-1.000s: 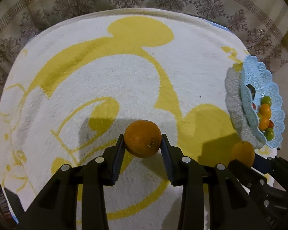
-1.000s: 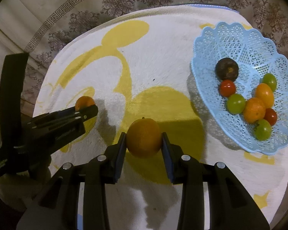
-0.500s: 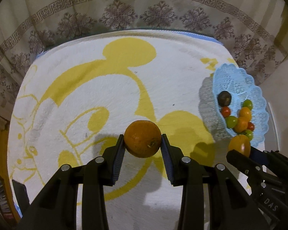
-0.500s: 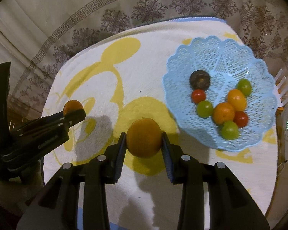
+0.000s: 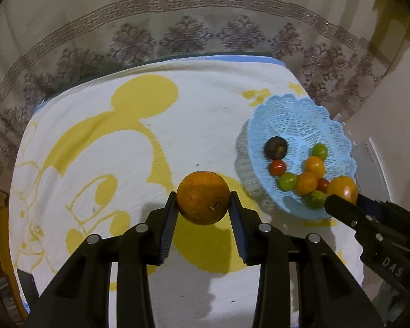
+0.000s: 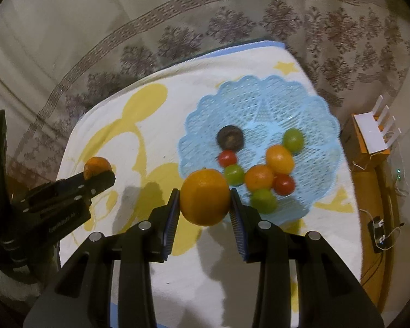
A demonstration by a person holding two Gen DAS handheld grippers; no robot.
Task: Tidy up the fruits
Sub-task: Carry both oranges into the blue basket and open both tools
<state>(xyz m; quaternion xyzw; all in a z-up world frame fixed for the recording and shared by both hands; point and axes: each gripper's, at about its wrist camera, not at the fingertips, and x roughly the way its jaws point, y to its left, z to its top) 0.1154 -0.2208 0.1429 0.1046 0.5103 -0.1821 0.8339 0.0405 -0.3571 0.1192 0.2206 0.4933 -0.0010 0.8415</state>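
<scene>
My left gripper (image 5: 202, 207) is shut on an orange (image 5: 202, 201) and holds it high above the white and yellow towel (image 5: 123, 147). My right gripper (image 6: 204, 205) is shut on a second orange (image 6: 204, 197), held above the near left rim of the light blue basket (image 6: 262, 101). The basket holds several small fruits: a dark one (image 6: 229, 136), red, green and orange ones. In the left wrist view the basket (image 5: 295, 120) sits at the right, with the right gripper's orange (image 5: 342, 186) over its near rim. The left gripper's orange (image 6: 97, 167) shows at the left of the right wrist view.
The towel covers a table with a patterned lace cloth (image 5: 194, 35) hanging around it. To the right of the table are a white router on an orange box (image 6: 371, 134) and cables on the floor (image 6: 380, 235).
Both grippers have risen with their oranges. The right gripper has moved toward the basket, and its orange now sits over the basket's near rim.
</scene>
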